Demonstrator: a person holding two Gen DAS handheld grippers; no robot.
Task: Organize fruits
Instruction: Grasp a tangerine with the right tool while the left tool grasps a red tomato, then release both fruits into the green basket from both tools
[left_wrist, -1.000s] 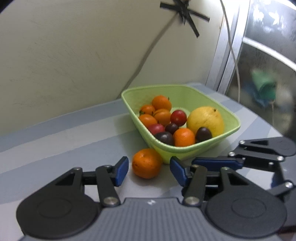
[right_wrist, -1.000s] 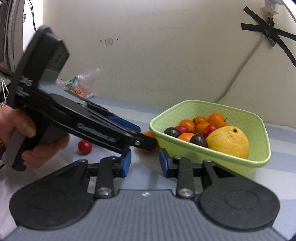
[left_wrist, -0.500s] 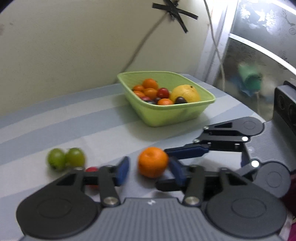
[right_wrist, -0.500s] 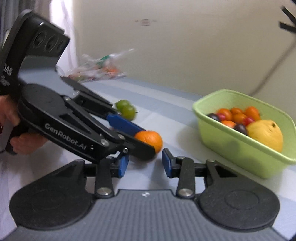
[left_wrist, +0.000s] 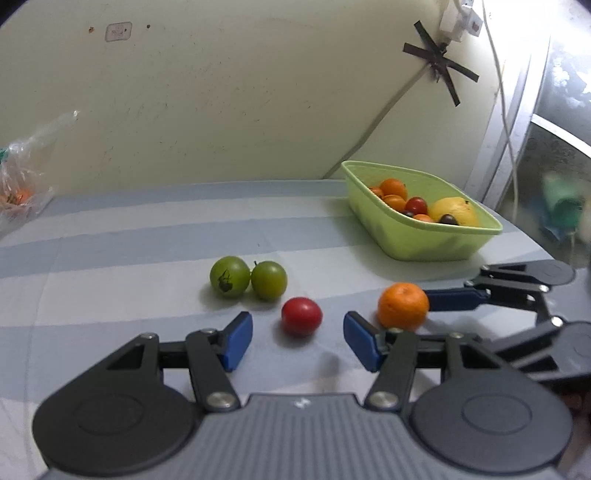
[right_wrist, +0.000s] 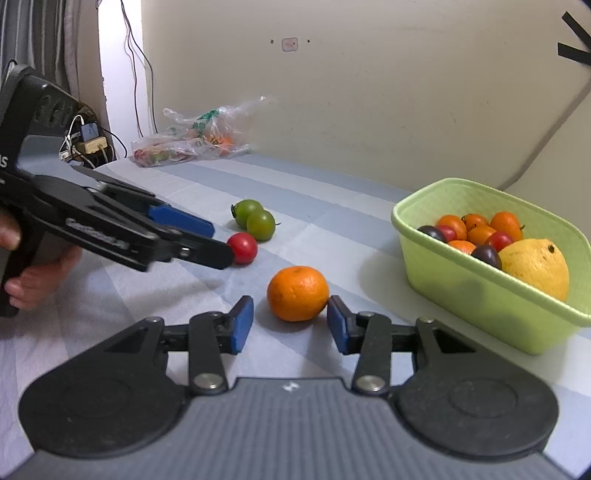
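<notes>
**A lived-in room at home**

A striped blue cloth (right_wrist: 332, 206) covers the surface. At its far edge, against a scuffed cream wall (right_wrist: 369, 92), lies a crumpled plastic bag (right_wrist: 195, 136). Left of the bag hang a curtain (right_wrist: 44, 44) and tangled chargers (right_wrist: 88, 144); a window (left_wrist: 554, 147) sits right.

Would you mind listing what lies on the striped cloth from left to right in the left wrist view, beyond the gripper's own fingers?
Plastic bag → larger green fruit → smaller green fruit → red fruit → loose orange → green basket.
</notes>
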